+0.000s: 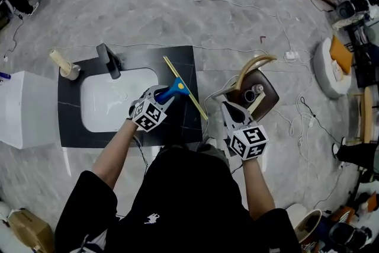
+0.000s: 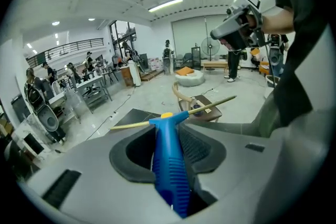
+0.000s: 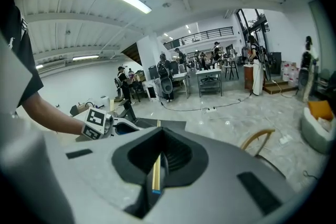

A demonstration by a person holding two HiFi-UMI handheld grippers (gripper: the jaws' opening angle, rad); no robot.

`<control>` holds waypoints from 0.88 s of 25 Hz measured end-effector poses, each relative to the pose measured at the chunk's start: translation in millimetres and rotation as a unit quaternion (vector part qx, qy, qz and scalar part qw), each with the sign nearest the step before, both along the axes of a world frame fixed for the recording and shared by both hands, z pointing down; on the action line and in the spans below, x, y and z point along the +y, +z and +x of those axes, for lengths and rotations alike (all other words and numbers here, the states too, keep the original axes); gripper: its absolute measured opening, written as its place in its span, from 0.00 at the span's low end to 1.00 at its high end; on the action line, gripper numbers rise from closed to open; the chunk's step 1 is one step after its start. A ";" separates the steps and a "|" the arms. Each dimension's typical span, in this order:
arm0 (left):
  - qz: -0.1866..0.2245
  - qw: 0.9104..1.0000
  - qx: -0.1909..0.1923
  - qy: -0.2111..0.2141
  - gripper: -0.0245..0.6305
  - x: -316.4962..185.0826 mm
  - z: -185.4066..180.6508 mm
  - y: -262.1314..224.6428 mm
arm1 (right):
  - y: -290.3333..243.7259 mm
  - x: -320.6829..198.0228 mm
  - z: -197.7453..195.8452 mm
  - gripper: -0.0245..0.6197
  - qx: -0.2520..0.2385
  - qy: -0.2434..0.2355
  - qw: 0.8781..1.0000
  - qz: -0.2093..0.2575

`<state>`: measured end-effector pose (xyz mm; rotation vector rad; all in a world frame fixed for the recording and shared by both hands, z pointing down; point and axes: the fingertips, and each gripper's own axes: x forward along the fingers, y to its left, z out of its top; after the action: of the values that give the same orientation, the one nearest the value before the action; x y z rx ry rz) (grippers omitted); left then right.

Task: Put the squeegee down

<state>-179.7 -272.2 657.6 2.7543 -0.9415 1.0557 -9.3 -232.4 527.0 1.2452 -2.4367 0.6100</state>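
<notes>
1. Two grippers are in play, and the left gripper (image 1: 161, 93) is clamped on the blue ribbed handle of the squeegee (image 1: 177, 87)
2. In the left gripper view the handle fills the gap between the dark pads and runs up to the thin yellow blade, which crosses the picture beyond the jaw tips
3. Seen from the head view, the squeegee is over the right part of the black counter (image 1: 71, 133), just beside the white basin (image 1: 112, 103)
4. Its blade lies on a slant, with the far end toward the back of the counter and the near end past the counter's right edge
5. Whether the blade touches the counter cannot be told
6. The right gripper (image 1: 230, 108) is to the right of the counter, with its tips near the blade's near end
7. Its jaws stand a little apart and grip nothing; in the right gripper view a thin yellow strip with a bluish end shows in line with the slit between them
8. The left gripper view shows the blade's near end free, with the right gripper above and apart from it
9. A dark tap (image 1: 109, 60) stands at the back of the basin
10. A small brown stand (image 1: 269, 101) sits on the marble floor just beyond the right gripper
</notes>
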 end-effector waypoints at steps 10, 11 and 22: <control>-0.006 0.994 -0.027 0.108 0.25 -6.6 14.7 20.4 | 17.5 1.6 1.8 0.04 0.012 0.023 0.999 -0.026; -0.004 0.992 -0.031 0.119 0.25 -7.1 16.3 21.9 | 19.5 1.7 1.0 0.04 0.014 0.023 0.999 -0.028; -0.003 0.980 -0.055 0.191 0.25 -2.1 32.7 40.9 | 33.3 11.4 2.8 0.04 0.023 0.035 0.998 -0.043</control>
<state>-147.0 -274.3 698.4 2.9693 -0.4184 1.2669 -6.5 -221.0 560.3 1.2998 -2.3128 0.6888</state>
